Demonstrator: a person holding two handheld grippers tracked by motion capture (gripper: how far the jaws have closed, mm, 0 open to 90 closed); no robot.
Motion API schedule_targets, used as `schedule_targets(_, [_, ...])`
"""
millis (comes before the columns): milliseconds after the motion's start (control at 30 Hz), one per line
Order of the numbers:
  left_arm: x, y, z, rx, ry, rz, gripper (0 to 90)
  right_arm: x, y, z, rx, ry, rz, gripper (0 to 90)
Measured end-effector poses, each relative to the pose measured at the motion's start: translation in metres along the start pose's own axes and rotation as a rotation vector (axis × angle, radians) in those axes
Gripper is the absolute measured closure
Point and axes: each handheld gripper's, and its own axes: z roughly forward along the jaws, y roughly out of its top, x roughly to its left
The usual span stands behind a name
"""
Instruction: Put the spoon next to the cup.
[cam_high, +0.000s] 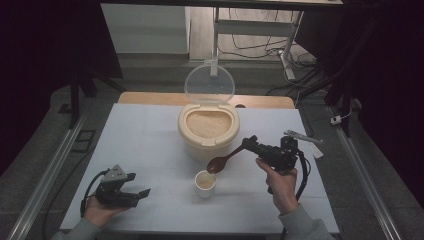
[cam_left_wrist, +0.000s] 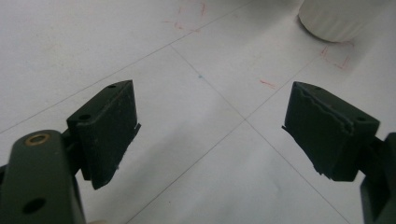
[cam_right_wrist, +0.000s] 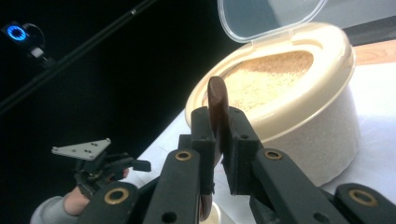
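A cream rice container (cam_high: 208, 131) with its clear lid (cam_high: 209, 83) raised stands mid-table, full of grain (cam_right_wrist: 266, 77). In front of it sits a small white cup (cam_high: 205, 183). My right gripper (cam_high: 252, 143) is shut on the handle of a brown wooden spoon (cam_high: 223, 161), whose bowl hangs just above the cup's rim. In the right gripper view the spoon handle (cam_right_wrist: 216, 109) is clamped between the pads. My left gripper (cam_high: 137, 192) rests open near the table's front left, nothing between its jaws; its view looks along the table, with the cup's base (cam_left_wrist: 336, 18) at upper right.
The white table sheet (cam_high: 150, 145) has faint grid lines and red pen marks (cam_left_wrist: 336, 56). A small metal tool (cam_high: 302, 136) lies at the right edge. Black curtains and a metal stand surround the table.
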Motion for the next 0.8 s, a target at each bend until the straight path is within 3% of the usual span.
schedule_targets(200, [0.0, 0.001, 0.0, -0.001, -0.001, -0.001, 17.0, -0.002, 0.01, -0.022, 0.016, 0.01, -0.014, 83.3])
schedule_targets(333, [-0.001, 0.0, 0.0, -0.001, 0.0, 0.001, 17.0, -0.005, 0.01, -0.027, 0.09, 0.01, -0.019, 83.3])
schedule_targets(633, [-0.001, 0.0, 0.0, 0.0, 0.001, 0.002, 17.0, -0.011, -0.006, -0.01, 0.322, 0.033, -0.051, 83.3])
schedule_targets(800, [-0.001, 0.0, 0.0, 0.001, 0.001, 0.004, 17.1, -0.011, -0.013, 0.005, 0.404, 0.023, -0.08, 83.3])
